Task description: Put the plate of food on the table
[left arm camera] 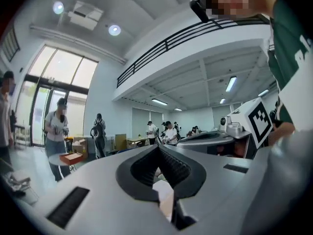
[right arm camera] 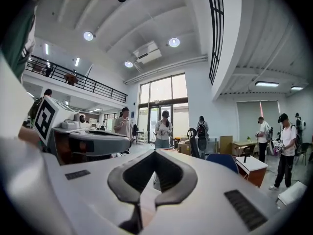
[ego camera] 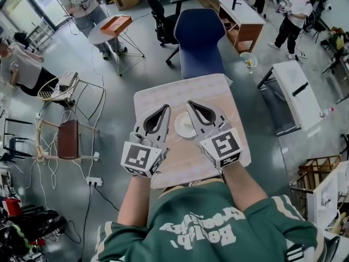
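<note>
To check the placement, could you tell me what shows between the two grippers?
In the head view, the white plate shows between left gripper and right gripper, on the table.

Holding the left gripper [ego camera: 163,111] and right gripper [ego camera: 192,105] side by side over a pale table [ego camera: 215,89], pointing both away from the body, keeping each pair of jaws together. Looking down on a white plate [ego camera: 184,125] lying on the table between them, with its right edge hiding behind the right gripper. Wearing a green shirt [ego camera: 202,217]. Facing a blue chair [ego camera: 199,37] just beyond the table's far edge. Taking in a power strip [ego camera: 94,181] with cables on the grey floor at left, a white desk [ego camera: 297,100] at right, and people [ego camera: 292,15] standing at the room's edges.
</note>
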Demonstrator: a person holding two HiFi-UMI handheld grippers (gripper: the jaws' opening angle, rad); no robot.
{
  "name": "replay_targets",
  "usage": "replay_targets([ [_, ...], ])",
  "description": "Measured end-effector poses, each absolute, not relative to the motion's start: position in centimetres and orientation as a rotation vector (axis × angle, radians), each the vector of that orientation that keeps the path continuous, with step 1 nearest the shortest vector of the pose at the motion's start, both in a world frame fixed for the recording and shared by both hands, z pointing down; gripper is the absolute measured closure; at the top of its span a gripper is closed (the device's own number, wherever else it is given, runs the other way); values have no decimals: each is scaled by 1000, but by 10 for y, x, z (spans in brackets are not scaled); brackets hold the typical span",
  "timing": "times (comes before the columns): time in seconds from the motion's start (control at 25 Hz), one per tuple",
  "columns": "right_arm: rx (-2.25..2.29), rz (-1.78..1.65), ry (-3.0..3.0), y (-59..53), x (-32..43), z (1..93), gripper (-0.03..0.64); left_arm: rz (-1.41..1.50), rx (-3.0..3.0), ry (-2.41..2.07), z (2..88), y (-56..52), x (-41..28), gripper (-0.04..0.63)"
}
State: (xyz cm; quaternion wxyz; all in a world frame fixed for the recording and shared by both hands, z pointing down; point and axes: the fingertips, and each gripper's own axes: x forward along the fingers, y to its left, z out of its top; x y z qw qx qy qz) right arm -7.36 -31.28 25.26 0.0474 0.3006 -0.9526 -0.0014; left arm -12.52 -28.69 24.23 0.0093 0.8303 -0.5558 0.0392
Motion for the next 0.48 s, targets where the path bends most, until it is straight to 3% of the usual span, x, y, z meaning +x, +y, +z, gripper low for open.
replay_targets([
  [0.48, 858, -50, -2941, -281, -100, 236, 601, 267, 2697, -1851, 226, -262, -138, 590],
])
